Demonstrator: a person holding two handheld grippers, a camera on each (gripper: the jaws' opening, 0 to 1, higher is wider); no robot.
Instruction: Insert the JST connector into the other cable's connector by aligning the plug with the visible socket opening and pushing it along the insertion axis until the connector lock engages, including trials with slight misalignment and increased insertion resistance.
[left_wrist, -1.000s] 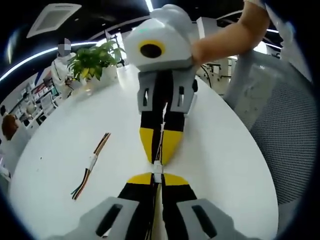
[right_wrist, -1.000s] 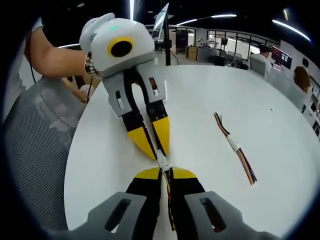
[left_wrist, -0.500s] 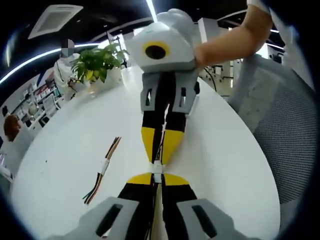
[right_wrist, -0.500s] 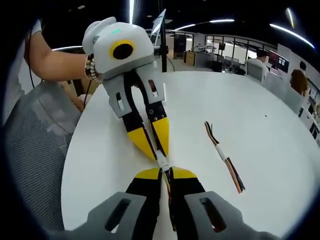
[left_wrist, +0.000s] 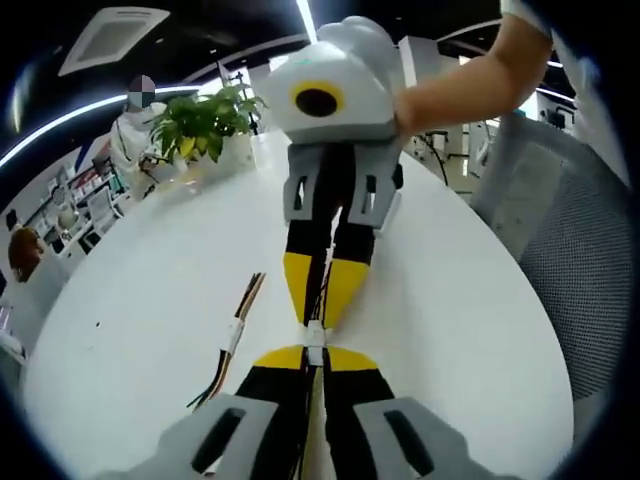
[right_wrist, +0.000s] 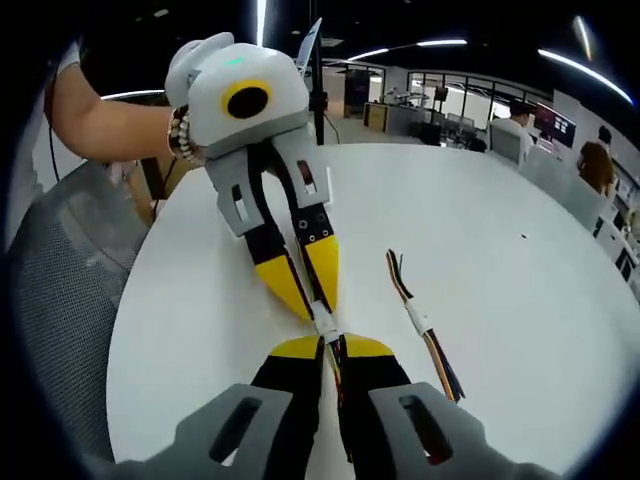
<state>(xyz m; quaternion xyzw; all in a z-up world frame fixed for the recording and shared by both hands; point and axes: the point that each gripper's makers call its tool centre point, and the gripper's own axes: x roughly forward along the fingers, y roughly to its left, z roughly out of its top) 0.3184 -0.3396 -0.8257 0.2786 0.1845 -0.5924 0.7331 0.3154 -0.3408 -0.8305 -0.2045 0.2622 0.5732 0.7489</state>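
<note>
Tip to tip above the white table (left_wrist: 130, 300) stand my two grippers. My left gripper (left_wrist: 315, 353) is shut on one cable's white JST connector (left_wrist: 315, 350); the right gripper (left_wrist: 318, 318) faces it from above, shut on the mating connector. The two white connector bodies (right_wrist: 325, 325) touch end to end between the yellow tips. In the right gripper view my right gripper (right_wrist: 333, 345) rises from the bottom, and the left gripper (right_wrist: 312, 308) comes down from the upper left. Whether the lock has engaged I cannot tell.
A spare joined cable (left_wrist: 232, 338) with coloured wires and a white connector lies on the table beside the grippers, also seen as the spare cable (right_wrist: 420, 325). A potted plant (left_wrist: 200, 125) stands at the far edge. A grey mesh chair (left_wrist: 575, 260) is beside the table (right_wrist: 500, 230).
Both grippers stay tip to tip, shut on the connectors. Both views have shifted, so the spare cable on the table now appears closer to the grippers.
</note>
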